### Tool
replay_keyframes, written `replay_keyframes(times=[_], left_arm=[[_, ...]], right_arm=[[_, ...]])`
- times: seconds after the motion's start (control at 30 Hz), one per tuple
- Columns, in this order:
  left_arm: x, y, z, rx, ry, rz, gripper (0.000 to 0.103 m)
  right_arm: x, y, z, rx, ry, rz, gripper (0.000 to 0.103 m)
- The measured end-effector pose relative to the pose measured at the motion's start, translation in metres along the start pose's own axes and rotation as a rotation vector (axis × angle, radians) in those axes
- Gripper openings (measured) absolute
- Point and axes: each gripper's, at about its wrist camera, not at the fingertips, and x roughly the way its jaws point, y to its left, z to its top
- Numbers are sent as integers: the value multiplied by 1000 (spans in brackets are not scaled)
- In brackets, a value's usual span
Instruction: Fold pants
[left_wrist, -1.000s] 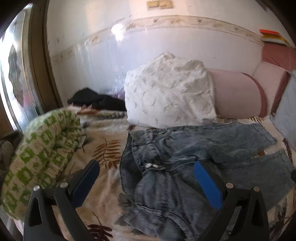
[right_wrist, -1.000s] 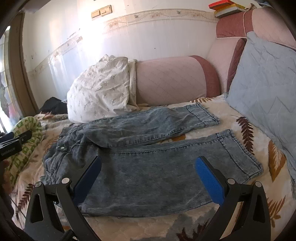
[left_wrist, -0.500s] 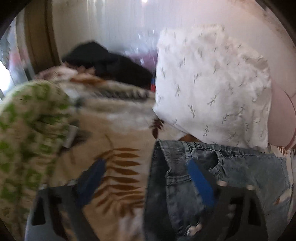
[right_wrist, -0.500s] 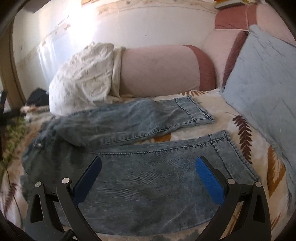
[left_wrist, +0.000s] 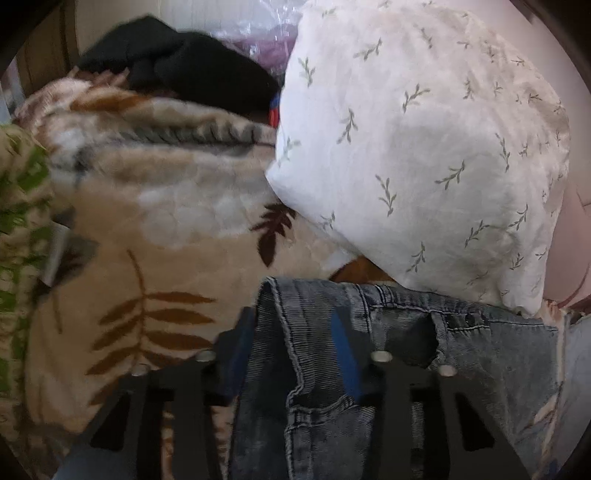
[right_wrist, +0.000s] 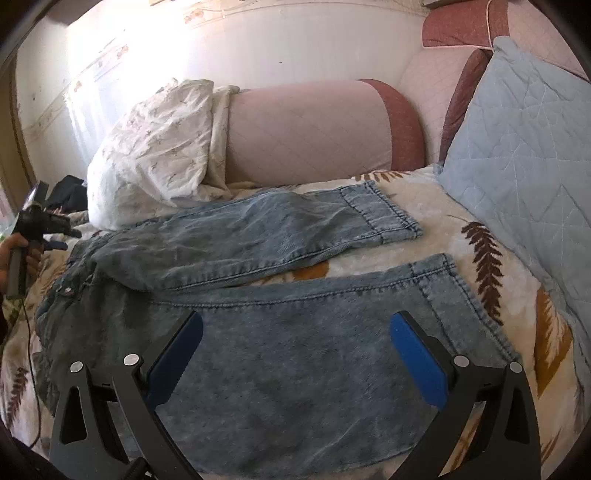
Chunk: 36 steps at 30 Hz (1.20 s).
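2 tools work the pants, which lie unfolded on the bed, legs spread apart toward the blue cushion. The left tool is closing around the waistband corner beside the white pillow, likely to gain a hold for folding. The right tool hangs wide and empty over the near leg, apparently ready to take it.
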Motion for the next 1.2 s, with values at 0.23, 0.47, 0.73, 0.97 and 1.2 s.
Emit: replay_keyframes(times=[0.23,0.47,0.73,0.97,1.2], left_arm=[[5,0,3,19,-8,-72,6],[14,-15,0,90,-31,-74,5],[23,-25,8,93,-19,-56,5],[19,-37,-12,109,-99,-32,4],[-74,-23,-32,79,-239,-160,4]], right_arm=[[26,-45,77,33,-57,-49,99],[137,-95,180,75,101,-60,72],[254,-127,183,189,287,-55,58],[278,-112,175,112,308,-105,22],[199,-113,183,141,180,-70,12]])
